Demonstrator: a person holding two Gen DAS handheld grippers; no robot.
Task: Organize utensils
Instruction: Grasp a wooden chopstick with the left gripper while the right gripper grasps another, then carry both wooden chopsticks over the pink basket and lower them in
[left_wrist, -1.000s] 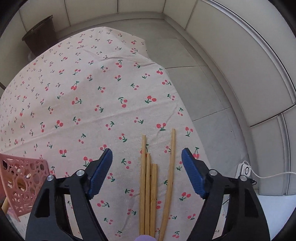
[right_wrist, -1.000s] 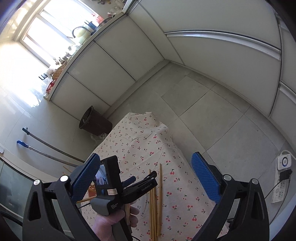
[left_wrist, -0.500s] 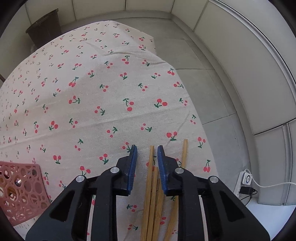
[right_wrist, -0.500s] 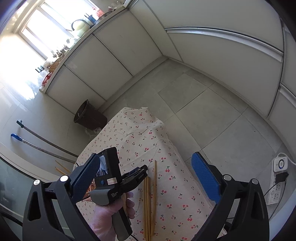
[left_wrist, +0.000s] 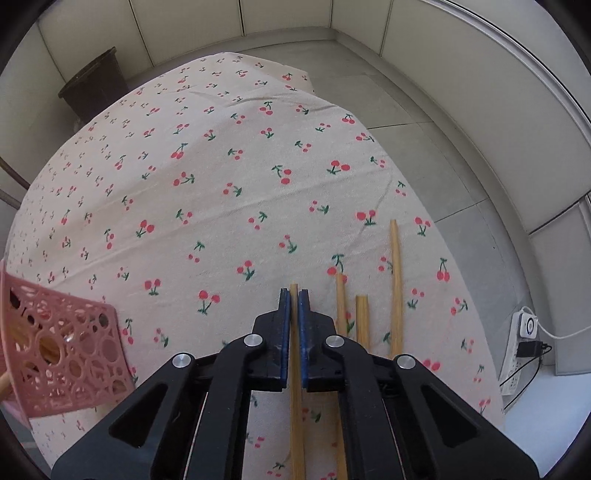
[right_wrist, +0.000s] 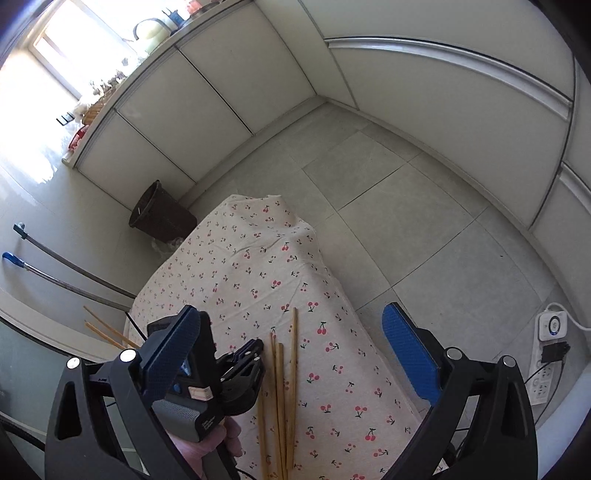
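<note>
My left gripper (left_wrist: 294, 295) is clenched on one wooden chopstick (left_wrist: 295, 406) at lower centre; three more chopsticks (left_wrist: 396, 288) lie just right on the cherry tablecloth (left_wrist: 221, 184). Light, stiff, slick, so I pinch near its end. My right gripper (right_wrist: 291, 350) hangs released.

Four long wooden chopsticks (left_wrist: 395, 280) lie side by side near the right edge of the table, one (left_wrist: 294, 350) pinched off the cloth. A pink holder with holes (left_wrist: 62, 354) stands at the left edge
</note>
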